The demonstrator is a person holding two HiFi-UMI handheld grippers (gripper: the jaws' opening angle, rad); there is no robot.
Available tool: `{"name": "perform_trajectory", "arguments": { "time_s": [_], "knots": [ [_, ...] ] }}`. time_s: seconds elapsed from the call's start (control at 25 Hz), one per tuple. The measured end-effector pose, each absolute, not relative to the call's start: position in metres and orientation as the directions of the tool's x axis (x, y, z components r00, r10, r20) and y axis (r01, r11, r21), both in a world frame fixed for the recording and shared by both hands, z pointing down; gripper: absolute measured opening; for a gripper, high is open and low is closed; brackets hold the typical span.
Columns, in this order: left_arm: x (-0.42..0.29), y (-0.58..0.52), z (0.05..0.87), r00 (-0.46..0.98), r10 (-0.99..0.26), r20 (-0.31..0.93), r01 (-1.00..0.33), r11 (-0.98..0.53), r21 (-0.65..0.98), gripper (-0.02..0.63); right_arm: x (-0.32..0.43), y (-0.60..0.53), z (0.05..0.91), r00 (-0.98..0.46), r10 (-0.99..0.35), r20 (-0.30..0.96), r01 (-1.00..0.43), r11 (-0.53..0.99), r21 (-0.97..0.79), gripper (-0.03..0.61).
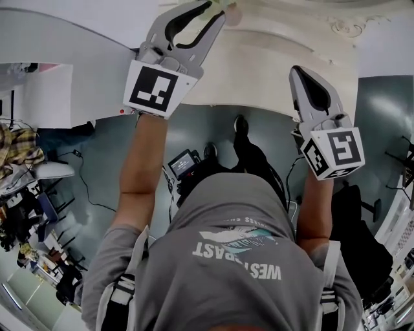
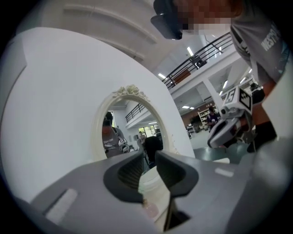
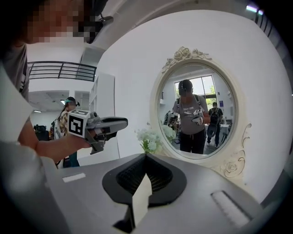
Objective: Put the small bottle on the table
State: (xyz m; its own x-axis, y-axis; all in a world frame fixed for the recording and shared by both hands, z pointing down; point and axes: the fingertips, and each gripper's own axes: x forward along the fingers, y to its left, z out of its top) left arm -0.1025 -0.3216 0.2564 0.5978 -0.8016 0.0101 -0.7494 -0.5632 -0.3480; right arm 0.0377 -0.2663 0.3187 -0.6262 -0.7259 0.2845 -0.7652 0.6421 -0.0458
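Your grey, smooth-shelled left gripper reached to 12 o'clock in the head view, over the cream tabletop with its curved, moulded edge. Its jaws stood only narrowly apart, their dark ribbed pads pressed on either side of the small pale rounded bottle, which carried a faint pink patch low on its front. The bottle sat between those pads; you could not tell from any view whether its base touched the tabletop. Your matching right gripper lay at 3 o'clock in the head view, its jaws brought fully together with nothing between them. Ahead of it, at 1 o'clock in the right gripper view, hung the oval mirror in a cream carved frame topped with roses, with soft white flowers at its 8 o'clock.
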Motion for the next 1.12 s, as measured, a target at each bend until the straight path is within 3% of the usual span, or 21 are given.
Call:
{"name": "perform_trajectory", "arguments": {
  "time_s": [0.6, 1.12],
  "knots": [
    [-0.121, -0.17, 0.225, 0.63, -0.776, 0.028, -0.687, -0.573, -0.447, 0.035, 0.034, -0.186, 0.28, -0.626, -0.733, 0.266, -0.746, 0.662, 0.068, 0.0],
    [-0.128, -0.075, 0.271, 0.677, -0.729, 0.104, -0.676, -0.671, -0.304, 0.029, 0.032, -0.12, 0.264, -0.596, -0.758, 0.265, -0.767, 0.635, 0.092, 0.0]
  ]
}}
